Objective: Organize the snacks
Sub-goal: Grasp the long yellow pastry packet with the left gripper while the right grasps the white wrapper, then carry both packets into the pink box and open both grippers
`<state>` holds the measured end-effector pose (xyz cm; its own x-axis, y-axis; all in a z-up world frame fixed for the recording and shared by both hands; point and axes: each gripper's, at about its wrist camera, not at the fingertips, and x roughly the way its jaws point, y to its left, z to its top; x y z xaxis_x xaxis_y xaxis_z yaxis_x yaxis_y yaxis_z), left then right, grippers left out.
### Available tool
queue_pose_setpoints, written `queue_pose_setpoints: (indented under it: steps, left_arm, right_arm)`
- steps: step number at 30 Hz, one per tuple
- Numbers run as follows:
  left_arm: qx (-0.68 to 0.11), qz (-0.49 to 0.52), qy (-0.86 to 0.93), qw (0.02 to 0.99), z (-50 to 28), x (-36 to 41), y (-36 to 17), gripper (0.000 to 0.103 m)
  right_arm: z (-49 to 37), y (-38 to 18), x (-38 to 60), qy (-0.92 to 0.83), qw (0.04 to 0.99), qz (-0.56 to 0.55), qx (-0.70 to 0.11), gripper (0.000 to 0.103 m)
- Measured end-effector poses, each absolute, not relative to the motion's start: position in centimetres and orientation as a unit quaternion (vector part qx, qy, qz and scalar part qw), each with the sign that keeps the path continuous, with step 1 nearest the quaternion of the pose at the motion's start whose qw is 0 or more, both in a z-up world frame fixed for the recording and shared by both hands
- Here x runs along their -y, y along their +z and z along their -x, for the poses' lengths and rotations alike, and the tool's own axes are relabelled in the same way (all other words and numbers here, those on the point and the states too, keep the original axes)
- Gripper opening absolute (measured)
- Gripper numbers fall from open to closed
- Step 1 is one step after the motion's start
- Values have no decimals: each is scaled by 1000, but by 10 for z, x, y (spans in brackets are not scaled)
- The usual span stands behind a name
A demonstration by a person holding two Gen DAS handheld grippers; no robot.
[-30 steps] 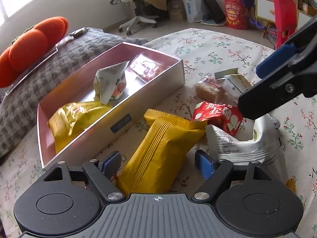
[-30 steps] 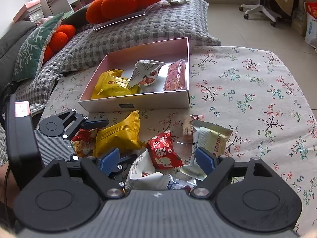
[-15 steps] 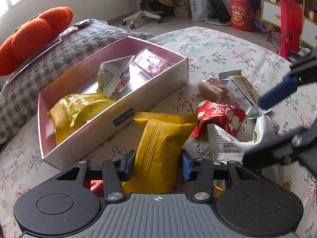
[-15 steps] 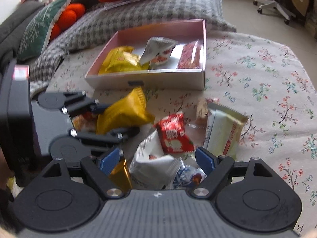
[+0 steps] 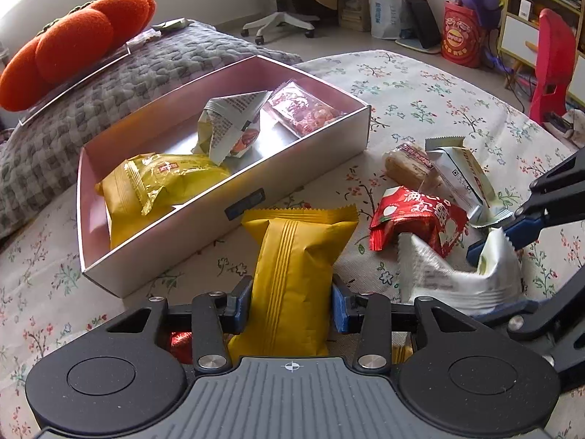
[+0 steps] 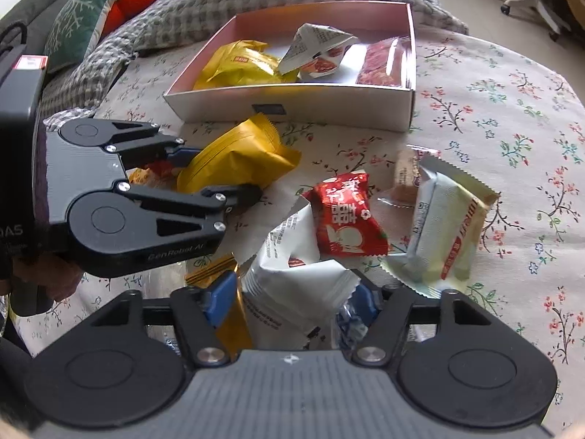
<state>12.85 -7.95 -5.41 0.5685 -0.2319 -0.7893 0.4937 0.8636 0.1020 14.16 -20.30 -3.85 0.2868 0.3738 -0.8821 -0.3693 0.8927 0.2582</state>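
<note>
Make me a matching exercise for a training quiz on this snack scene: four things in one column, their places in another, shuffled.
Things:
1. plain yellow ridged snack packet
2. white crinkled foil packet
3. clear-wrapped red snack bar
4. red foil packet with white figures

Places:
A. inside the pink cardboard box
B. loose on the floral cloth, in no gripper
C. between the left gripper pads
D. between the right gripper pads

Pairs: 1-C, 2-D, 3-A, 4-B

Left gripper (image 5: 291, 303) clamped on yellow snack pack (image 5: 294, 274) at lower centre, pink box (image 5: 234, 205) upper left, right gripper (image 5: 512, 252) closing on white packet (image 5: 460, 278) at right
</note>
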Motion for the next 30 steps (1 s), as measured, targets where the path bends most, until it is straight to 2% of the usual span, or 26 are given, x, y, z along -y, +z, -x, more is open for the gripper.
queue_pose_setpoints:
  steps: [5, 30]
  left_arm:
    - [-417, -152, -203, 873, -130, 79, -54, 39]
    - [-401, -47, -196, 894, -132, 61, -22, 37]
  right_arm:
    - [-141, -38, 202, 240, 801, -11, -548, 48]
    - [-152, -12, 230, 198, 849, -83, -482, 47]
